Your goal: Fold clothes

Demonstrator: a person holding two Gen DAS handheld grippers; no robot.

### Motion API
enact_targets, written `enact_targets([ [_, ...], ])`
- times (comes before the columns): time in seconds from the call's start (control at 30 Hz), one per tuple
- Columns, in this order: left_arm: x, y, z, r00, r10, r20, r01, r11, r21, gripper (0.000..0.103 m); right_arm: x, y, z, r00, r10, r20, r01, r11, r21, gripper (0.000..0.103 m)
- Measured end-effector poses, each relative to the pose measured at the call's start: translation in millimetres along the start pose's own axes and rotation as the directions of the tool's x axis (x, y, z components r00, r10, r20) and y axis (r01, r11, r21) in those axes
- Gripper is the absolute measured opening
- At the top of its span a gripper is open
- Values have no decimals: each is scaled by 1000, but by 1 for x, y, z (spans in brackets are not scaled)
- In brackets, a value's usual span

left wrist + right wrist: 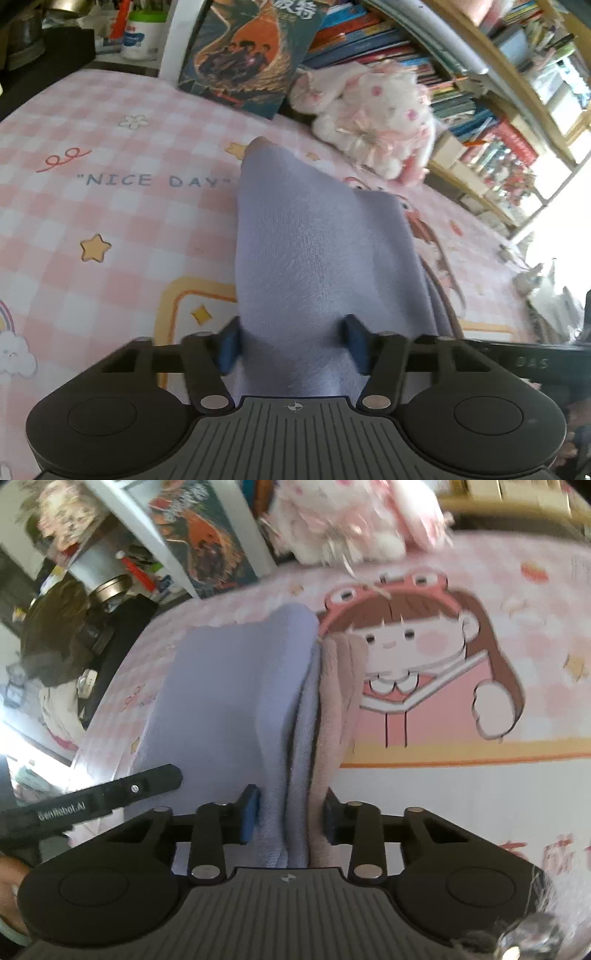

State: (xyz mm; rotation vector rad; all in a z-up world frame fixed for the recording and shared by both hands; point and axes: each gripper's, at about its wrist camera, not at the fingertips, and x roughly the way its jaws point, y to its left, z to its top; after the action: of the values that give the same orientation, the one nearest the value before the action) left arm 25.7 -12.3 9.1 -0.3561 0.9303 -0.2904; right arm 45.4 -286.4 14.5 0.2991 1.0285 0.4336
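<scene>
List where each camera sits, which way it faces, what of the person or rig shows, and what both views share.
Left wrist: sits behind the left gripper, looking down along the lavender cloth toward the bookshelf; own fingers show.
Right wrist: sits behind the right gripper, facing the cartoon girl print; the left gripper's arm and a hand show.
Shared: lavender cloth, plush toy, pink bedsheet.

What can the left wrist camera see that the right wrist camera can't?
Only the left wrist view shows the "NICE DAY" words on the sheet and the crowded bookshelf.

Only the right wrist view shows the cartoon girl printed on the sheet, and a pink cloth beside the purple one.

Both show the purple cloth between a gripper's blue pads, the checked pink sheet, the fluffy white toy and the dark poster.
</scene>
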Motion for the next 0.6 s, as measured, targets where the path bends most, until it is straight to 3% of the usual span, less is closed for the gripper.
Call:
enact_targets([
  [0.2, -10, -25, -20, 992, -69, -110, 72, 997, 28, 49, -37, 1, -29, 997, -68, -40, 63, 991, -118, 29],
  [0.37, -6, -31, -30, 983, -97, -155, 103, 994, 31, 57, -54, -22, -48, 993, -62, -101, 59, 998, -30, 34],
  [0.53, 2, -32, -28, 982, -100, -161, 110, 993, 52, 65, -50, -33, -51, 994, -48, -100, 51, 998, 30, 45],
  [0.6, 7, -29, -29, 981, -116, -158, 120, 993, 16, 66, -46, -36, -51, 994, -36, -102, 40, 999, 32, 46],
])
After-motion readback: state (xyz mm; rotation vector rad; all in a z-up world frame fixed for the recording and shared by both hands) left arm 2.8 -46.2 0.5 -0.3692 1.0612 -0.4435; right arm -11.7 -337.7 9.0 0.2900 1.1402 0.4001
